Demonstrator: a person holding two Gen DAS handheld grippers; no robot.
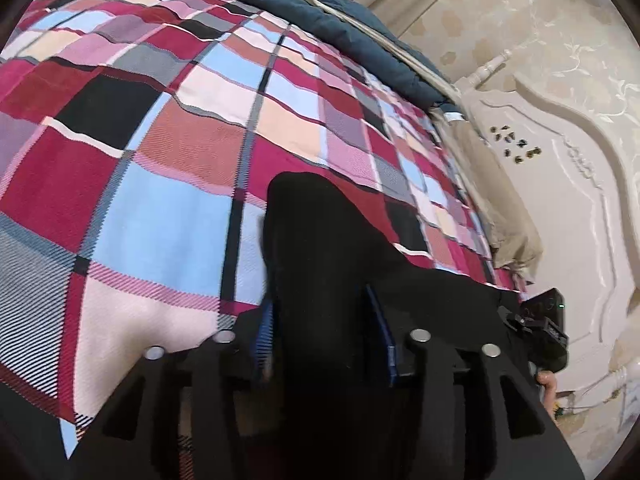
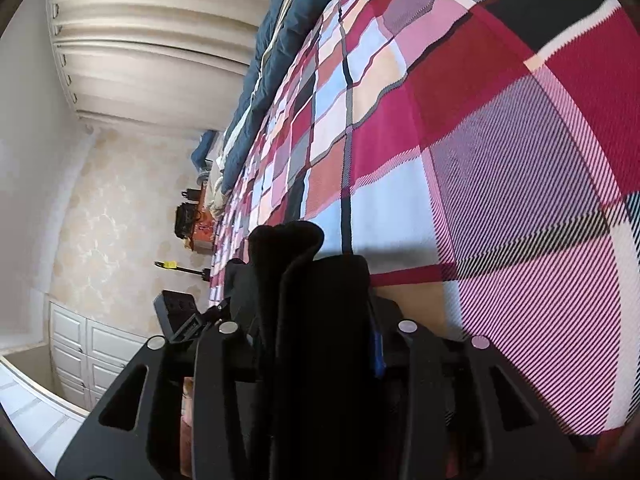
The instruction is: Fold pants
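On the bed's pink, red and blue checked cotton blanket (image 1: 160, 208), at 6 o'clock, black fabric pants (image 1: 320, 248) lie bunched. The left hand-held gripper (image 1: 324, 320) stands part-open around them; the right hand-held gripper (image 2: 316, 320) holds a bunched black fold.

Black left gripper (image 1: 320, 320), black right gripper (image 2: 320, 320), blue-padded fingers (image 1: 265, 328), round silver screws (image 1: 419, 335), slotted black frames

Open plaid bedspread (image 1: 160, 200) ahead, blue quilt (image 1: 320, 4) along far edge, headboard (image 1: 560, 168) beside
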